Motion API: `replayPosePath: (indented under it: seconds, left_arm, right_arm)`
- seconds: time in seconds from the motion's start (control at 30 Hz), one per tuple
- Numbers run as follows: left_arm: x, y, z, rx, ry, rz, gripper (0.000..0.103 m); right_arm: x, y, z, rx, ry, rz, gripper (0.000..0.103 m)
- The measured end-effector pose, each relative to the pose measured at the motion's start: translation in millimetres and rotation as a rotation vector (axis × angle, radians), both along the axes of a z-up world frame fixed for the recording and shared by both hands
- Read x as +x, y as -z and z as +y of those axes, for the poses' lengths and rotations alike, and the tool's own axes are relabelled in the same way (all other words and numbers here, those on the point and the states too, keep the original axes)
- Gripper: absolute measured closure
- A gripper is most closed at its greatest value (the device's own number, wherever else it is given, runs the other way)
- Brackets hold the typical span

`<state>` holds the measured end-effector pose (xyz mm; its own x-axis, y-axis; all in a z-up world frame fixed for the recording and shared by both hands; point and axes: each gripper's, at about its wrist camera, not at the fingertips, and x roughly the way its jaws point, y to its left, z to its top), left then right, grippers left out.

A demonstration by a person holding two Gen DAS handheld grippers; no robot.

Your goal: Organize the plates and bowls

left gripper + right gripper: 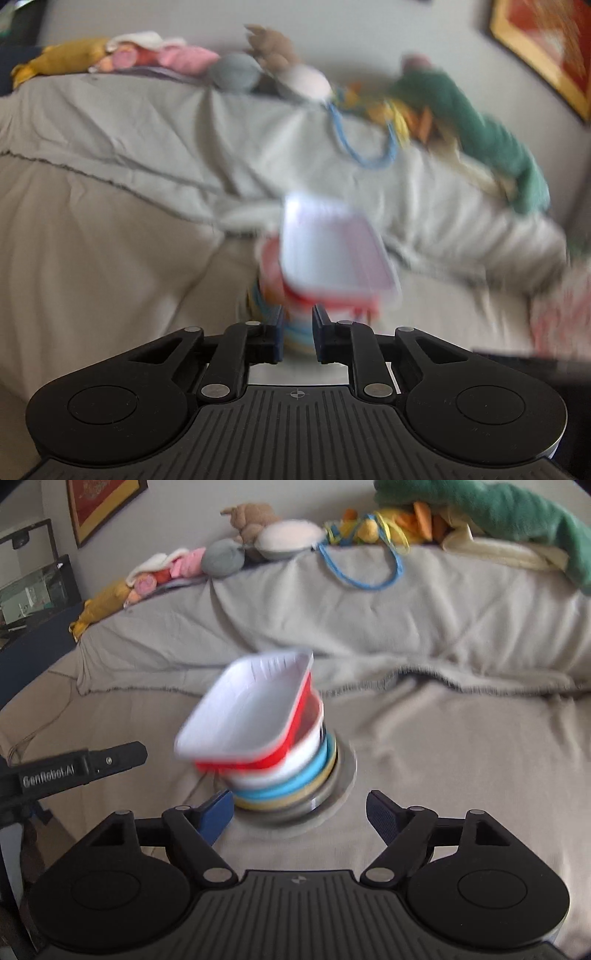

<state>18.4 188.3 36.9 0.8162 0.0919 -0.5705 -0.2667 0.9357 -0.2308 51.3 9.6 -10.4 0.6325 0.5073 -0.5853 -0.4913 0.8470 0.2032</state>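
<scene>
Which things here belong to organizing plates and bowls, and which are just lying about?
Job: square red-and-white bowl; round bowls and plates stacked beneath; grey bottom plate.
Lying about: green towel; blue cord; stuffed toys; framed picture.

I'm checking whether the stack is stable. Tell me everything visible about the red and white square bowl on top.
The red and white square bowl has a white ribbed interior, rounded corners and a red outer wall; it looks like thin plastic. It appears empty and sits tilted, open side leaning toward the camera's left, atop a stack of round dishes on the beige blanket. No tool touches it. Motion blur hides finer detail.
</scene>
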Motion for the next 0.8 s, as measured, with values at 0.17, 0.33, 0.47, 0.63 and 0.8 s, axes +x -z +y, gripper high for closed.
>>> replayPosePath:
  seconds: [0.17, 0.33, 0.47, 0.63, 0.8]
  left_arm:
    - [-24, 23, -43, 0.168, -0.026, 0.154, 0.084]
    - [-29, 21, -51, 0.125, 0.016, 0.132, 0.084]
    - [-30, 21, -59, 0.126, 0.051, 0.125, 0.084]
    - [-30, 20, -62, 0.12, 0.056, 0.125, 0.084]
    - [-31, 18, -60, 0.106, 0.056, 0.123, 0.084]
  right_arm:
    - [-36, 26, -20, -0.007, 0.018, 0.053, 0.023]
    - [-51, 37, -19, -0.062, 0.001, 0.053, 0.023]
    - [-51, 32, -22, -0.049, 0.02, 0.038, 0.023]
    - [-52, 29, -21, -0.066, 0.006, 0.022, 0.023]
    - [-54, 28, -19, -0.071, 0.002, 0.018, 0.023]
